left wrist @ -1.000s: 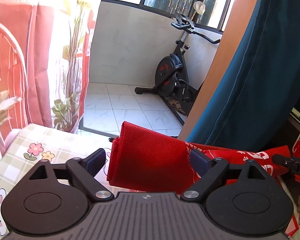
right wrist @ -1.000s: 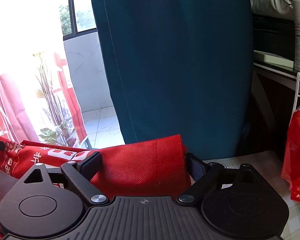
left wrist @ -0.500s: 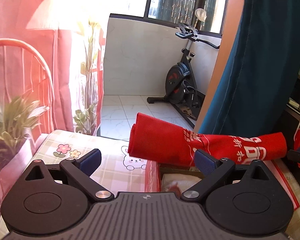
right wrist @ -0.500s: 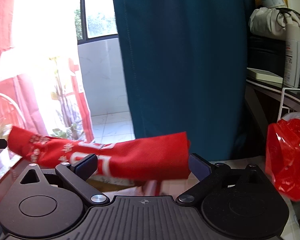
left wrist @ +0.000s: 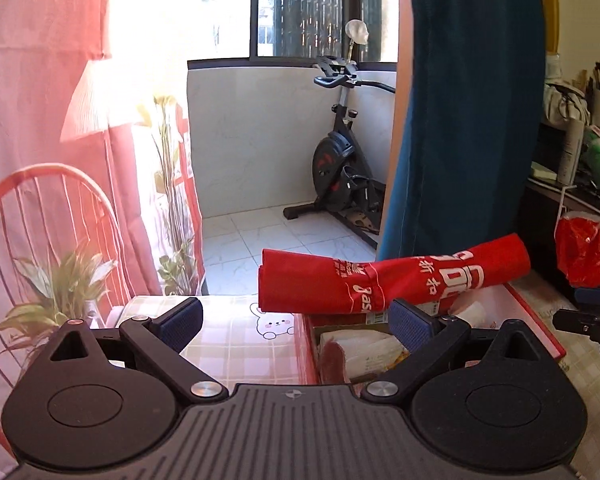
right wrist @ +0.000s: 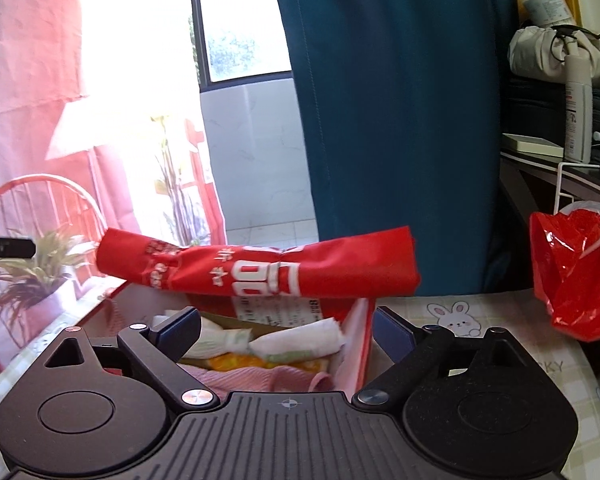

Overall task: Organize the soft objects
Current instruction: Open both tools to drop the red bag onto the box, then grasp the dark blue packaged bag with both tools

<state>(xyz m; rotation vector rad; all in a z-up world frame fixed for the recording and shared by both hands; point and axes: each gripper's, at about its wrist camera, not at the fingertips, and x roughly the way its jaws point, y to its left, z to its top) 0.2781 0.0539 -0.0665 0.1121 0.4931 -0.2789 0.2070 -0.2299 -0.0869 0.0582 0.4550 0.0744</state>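
A rolled red fabric bag [left wrist: 392,280] [right wrist: 260,268] with white lettering lies across the far rim of a red box [left wrist: 306,344] [right wrist: 360,340] on the checked tablecloth. Folded white, yellow and pink cloths [right wrist: 296,340] [left wrist: 360,352] lie inside the box. My left gripper [left wrist: 296,312] is open, drawn back from the roll's left end, with nothing between its fingers. My right gripper [right wrist: 286,322] stands wide with its jaws closing slightly, back from the roll's right end and over the box; no pad touches anything. Each gripper's tip shows at the edge of the other's view [left wrist: 588,312] [right wrist: 4,248].
A crinkled red plastic bag [right wrist: 576,272] [left wrist: 584,256] hangs at the table's right side. A potted plant [left wrist: 60,292] and a red wire chair [left wrist: 60,184] stand at the left. A teal curtain [right wrist: 400,120] hangs behind the box, a cluttered shelf [right wrist: 560,152] at the right.
A second ago each end of the red roll sat between a gripper's jaws. Both grippers have since pulled back and risen, leaving the roll lying on the box.
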